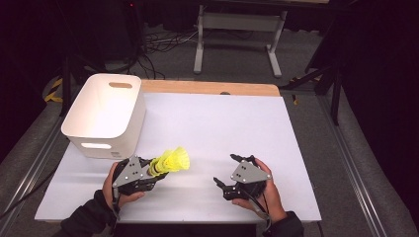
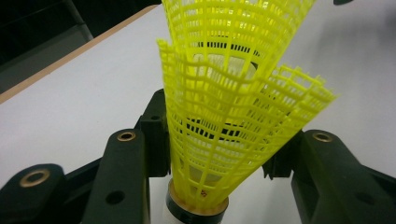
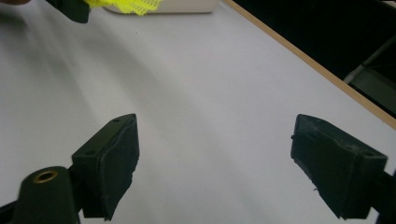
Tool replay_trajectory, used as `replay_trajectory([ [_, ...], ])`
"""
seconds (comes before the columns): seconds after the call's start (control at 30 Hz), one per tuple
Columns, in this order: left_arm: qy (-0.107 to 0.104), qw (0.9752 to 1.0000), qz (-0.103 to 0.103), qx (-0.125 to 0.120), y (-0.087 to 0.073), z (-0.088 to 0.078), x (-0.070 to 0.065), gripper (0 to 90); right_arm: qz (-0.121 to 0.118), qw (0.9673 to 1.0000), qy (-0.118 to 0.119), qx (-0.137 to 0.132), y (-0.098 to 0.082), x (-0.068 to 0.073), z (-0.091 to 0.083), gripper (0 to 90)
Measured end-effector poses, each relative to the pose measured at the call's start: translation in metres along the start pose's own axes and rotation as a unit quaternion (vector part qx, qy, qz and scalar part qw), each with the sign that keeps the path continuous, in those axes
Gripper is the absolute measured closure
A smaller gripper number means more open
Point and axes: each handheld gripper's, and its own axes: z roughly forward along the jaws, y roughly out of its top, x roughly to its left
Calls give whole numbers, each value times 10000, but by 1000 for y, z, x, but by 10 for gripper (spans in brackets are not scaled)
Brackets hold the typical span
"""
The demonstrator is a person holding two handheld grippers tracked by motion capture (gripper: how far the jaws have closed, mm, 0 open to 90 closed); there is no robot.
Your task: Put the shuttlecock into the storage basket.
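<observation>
- We hold two yellow shuttlecocks (image 1: 170, 162), nested one inside the other, in our left claw (image 1: 152, 170), low and left of centre in the high view.
- In the left claw view the jaws press on the shuttlecocks (image 2: 224, 116) from both sides near the base; the mesh skirts flare toward the top of that frame.
- A dark band and a pale cork (image 2: 196, 212) show at the bottom edge of that view, between the jaws.
- In the high view the skirts point toward the right and slightly up the frame, above the white bench (image 1: 222, 128).
- We cannot tell whether the shuttlecocks touch the bench or hang just over it.
- Our right claw (image 1: 228, 170) sits low and right of centre in the high view, well apart from the shuttlecocks.
- In the right claw view (image 3: 215, 158) its jaws stand wide apart with bare bench between them.
- A scrap of yellow mesh (image 3: 126, 5) and a dark jaw of the left claw show at the upper left edge of the right claw view.
- A white bin (image 1: 106, 114) with cut-out handles stands on the bench at the left of the high view, just above the left claw.
- The bin is near the shuttlecocks and not touching them.
- A bare wooden strip (image 1: 212, 88) of the bench runs along the far edge.
</observation>
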Motion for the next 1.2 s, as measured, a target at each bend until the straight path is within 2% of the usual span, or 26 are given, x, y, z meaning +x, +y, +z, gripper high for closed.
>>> replay_trajectory([
  [0.77, 281, 9993, -126, -189, -2, -25, 15, 545, 192, 9995, -251, 42, -30, -5, -12, 162],
  [1.2, 367, 9987, -203, -273, -2, -33, 20, 545, 301, 9990, -315, -132, -39, -8, -18, 162],
])
